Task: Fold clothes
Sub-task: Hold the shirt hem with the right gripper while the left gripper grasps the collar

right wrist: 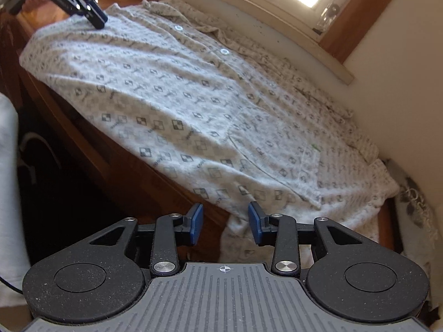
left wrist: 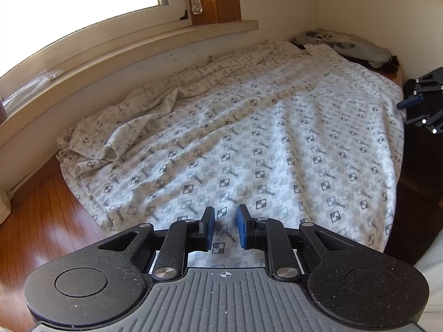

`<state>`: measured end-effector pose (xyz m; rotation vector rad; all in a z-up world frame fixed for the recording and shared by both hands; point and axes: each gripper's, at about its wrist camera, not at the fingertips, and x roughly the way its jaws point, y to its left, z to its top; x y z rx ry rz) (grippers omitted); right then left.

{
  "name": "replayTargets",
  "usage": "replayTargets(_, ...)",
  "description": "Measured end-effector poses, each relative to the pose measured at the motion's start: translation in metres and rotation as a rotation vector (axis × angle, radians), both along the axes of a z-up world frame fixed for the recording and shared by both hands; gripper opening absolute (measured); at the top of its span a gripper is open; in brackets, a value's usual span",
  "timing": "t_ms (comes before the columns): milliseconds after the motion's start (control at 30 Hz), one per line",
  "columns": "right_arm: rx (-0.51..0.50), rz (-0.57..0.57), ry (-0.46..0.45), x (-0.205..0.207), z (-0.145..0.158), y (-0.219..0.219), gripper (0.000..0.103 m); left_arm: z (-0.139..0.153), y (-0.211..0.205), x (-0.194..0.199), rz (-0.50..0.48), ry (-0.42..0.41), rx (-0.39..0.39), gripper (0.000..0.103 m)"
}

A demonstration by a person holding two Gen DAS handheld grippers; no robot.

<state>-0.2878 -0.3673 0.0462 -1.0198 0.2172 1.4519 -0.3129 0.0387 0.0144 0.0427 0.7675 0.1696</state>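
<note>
1. At the far left of the left wrist view, a clear plastic bag [left wrist: 33, 85] was seen lying on the window sill [left wrist: 116, 47], with a bare strip of wooden table [left wrist: 41, 229] below it.

2. The shirt [left wrist: 249, 144] was found spread across the table under the sill, covering most of it. Its pattern was of small checkered squares on pale cloth.

3. A sleeve [left wrist: 110, 144] was noted bunched and creased at the shirt's left side, against the wall.

4. The left gripper [left wrist: 224, 228] was held over the near hem of the shirt. Its jaws were parted narrowly, with cloth showing in the gap but nothing seen clamped between the blue pads [left wrist: 208, 228].

5. A grey garment [left wrist: 349, 45] was recorded in the far corner, beyond the shirt's collar end.

6. The right gripper [left wrist: 415, 102] was visible at the right edge of that view, beside the shirt's edge.

7. In the right wrist view, the left gripper [right wrist: 97, 22] was seen at upper left, its tips at or touching the shirt [right wrist: 193, 105]; contact could not be confirmed.

8. Two white buttons [right wrist: 224, 51] were observed along the placket, and a chest pocket [right wrist: 277, 160] lower right.

9. The right gripper [right wrist: 225, 225] was positioned at the near edge, where cloth hung over the table [right wrist: 133, 171]. Its jaws stood moderately wide, empty.

10. The view was slightly blurred.
</note>
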Motion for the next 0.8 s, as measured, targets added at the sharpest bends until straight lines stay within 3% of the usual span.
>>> replayTargets(167,-0.03,-0.01,-0.033,0.005,0.002,-0.008,0.036,-0.001,0.005,-0.003,0.004,-0.018,-0.032,0.021)
replayTargets(233,-0.044,-0.012,-0.041,0.007,0.003,-0.011,0.006,-0.002,0.007,-0.005,0.006,-0.025,-0.044,0.023)
replayTargets(533,-0.058,-0.027,-0.045,0.013,0.007,-0.016,0.005,-0.003,0.013,-0.003,0.034,-0.013,0.022,0.024)
replayTargets(800,-0.041,-0.044,-0.031,0.017,0.009,-0.013,0.006,0.008,0.019,0.0,0.027,-0.014,0.003,0.028)
